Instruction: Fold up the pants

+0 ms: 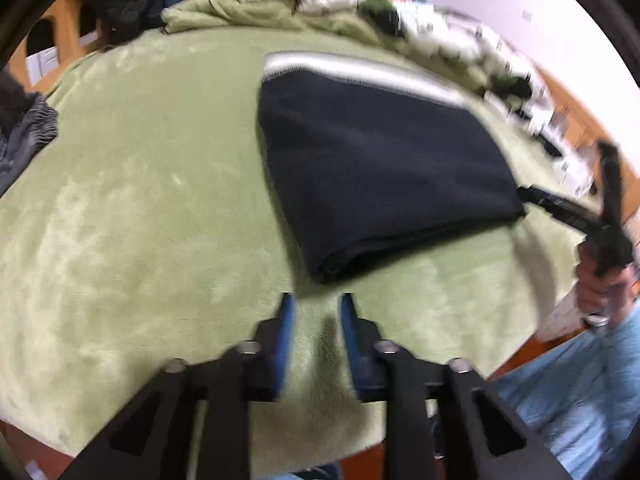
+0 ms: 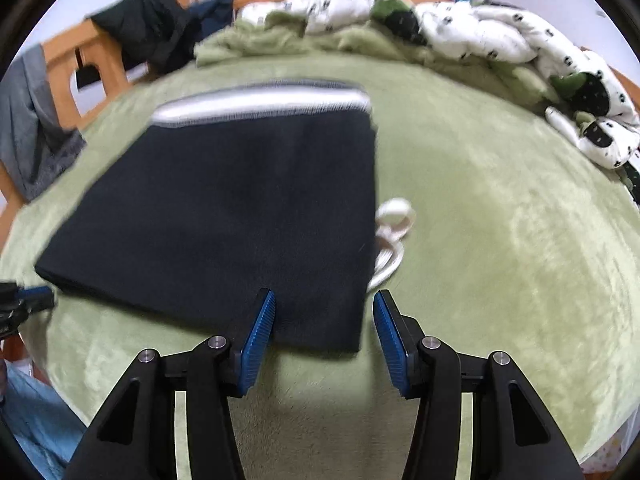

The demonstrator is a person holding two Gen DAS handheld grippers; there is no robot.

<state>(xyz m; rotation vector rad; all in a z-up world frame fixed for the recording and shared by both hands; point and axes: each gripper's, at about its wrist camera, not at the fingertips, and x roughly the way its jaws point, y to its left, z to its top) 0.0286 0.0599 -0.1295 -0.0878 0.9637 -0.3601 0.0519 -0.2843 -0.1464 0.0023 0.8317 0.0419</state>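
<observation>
Green blanket point(image 2: 480, 208) bears folded black pants point(image 2: 224, 208); rumpled bedding point(image 2: 500, 36) behind.

The left wrist view looks forward and down along the left tool point(image 1: 316, 300) from close above the bed point(image 1: 140, 200), with the folded pants point(image 1: 380, 168) ahead and to its right. The right wrist view sits close over the right tool point(image 2: 324, 300), facing the same way, pants point(image 2: 224, 208) ahead-left. Both share the pants, bed and the rumpled bedding point(image 2: 480, 36) beyond.

No legible text, label or number anywhere.
</observation>
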